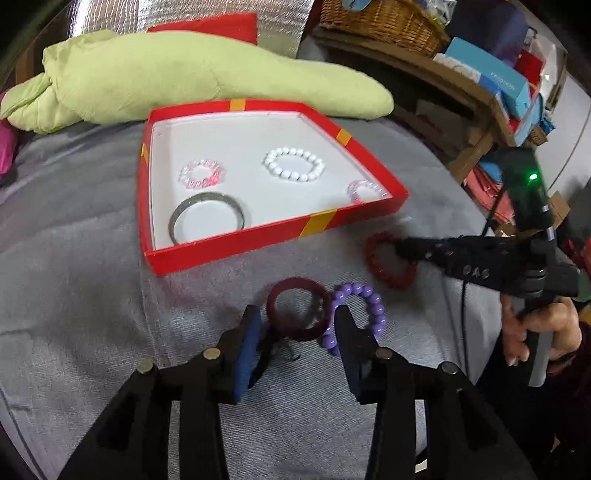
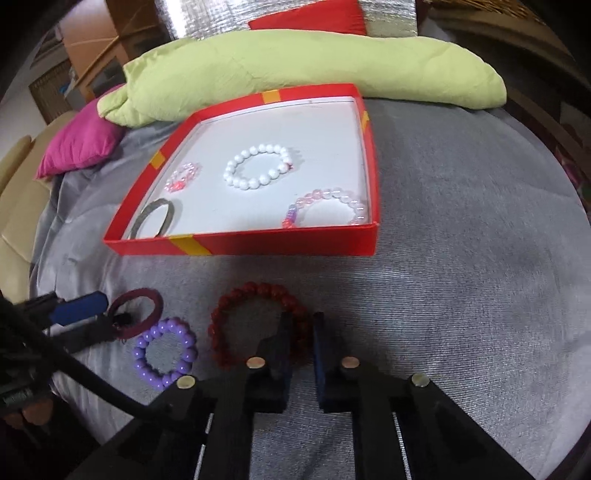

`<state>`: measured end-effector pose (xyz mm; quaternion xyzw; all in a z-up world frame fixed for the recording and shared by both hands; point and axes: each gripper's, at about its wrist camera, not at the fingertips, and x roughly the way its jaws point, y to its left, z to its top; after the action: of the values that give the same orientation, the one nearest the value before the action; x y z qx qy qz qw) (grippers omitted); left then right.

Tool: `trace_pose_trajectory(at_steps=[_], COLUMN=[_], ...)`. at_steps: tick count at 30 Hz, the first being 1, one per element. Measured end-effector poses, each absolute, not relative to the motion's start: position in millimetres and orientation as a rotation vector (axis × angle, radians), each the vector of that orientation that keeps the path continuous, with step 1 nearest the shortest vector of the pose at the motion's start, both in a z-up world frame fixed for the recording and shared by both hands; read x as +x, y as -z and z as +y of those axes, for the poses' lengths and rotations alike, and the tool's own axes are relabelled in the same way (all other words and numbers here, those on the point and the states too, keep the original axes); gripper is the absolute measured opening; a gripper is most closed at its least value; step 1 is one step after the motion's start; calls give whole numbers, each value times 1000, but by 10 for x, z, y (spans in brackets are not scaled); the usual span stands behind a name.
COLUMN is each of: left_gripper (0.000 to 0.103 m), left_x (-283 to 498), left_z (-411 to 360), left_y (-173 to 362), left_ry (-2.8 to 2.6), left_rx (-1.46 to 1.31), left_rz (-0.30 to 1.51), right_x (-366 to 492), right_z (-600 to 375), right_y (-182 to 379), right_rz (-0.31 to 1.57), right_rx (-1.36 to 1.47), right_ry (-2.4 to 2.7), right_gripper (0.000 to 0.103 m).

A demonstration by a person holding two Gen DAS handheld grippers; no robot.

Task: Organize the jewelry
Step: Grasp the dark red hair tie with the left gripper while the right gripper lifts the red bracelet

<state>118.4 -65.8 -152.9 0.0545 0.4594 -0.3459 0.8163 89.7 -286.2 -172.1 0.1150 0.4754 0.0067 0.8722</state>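
Observation:
On the grey cloth a maroon bangle [image 1: 275,295] [image 2: 157,302] lies between the fingers of my left gripper [image 1: 297,315] [image 2: 109,314], which is open, its pads clear of the rim. A purple bead bracelet [image 1: 369,299] [image 2: 164,349] lies just right of it. My right gripper [image 2: 302,325] [image 1: 400,251] is shut on the near side of a red bead bracelet [image 2: 255,290] [image 1: 391,278]. Behind them stands a red box tray [image 1: 240,243] [image 2: 258,245] holding a white bead bracelet [image 1: 294,164] [image 2: 258,168], two pink crystal bracelets and a grey bangle [image 1: 207,218].
A long green cushion [image 1: 184,77] [image 2: 295,66] lies behind the tray, with a magenta pillow [image 2: 81,144] at far left. A shelf with a wicker basket [image 1: 384,18] and boxes stands on the right. A person's hand [image 1: 535,332] grips the right gripper's handle.

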Motion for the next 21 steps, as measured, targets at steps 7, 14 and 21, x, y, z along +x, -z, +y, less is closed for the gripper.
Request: trace_pose_trajectory(at_steps=[7,14,21], left_gripper=[61,45,9], left_x=[1225,1360,1302], left_z=[-687,-773,-785], left_y=[1543,1719,1641], left_ry=[720,675,682], left_rx=[111,89,126], left_rz=[980,1074,993], right_x=[895,896,891], right_z=[-2982,-2938,-2938], right_y=[1706,1703,1691], right_rz=[982,980,969], right_rx=[272,257,287], right_ry=[28,28,3], right_gripper=[11,11,11])
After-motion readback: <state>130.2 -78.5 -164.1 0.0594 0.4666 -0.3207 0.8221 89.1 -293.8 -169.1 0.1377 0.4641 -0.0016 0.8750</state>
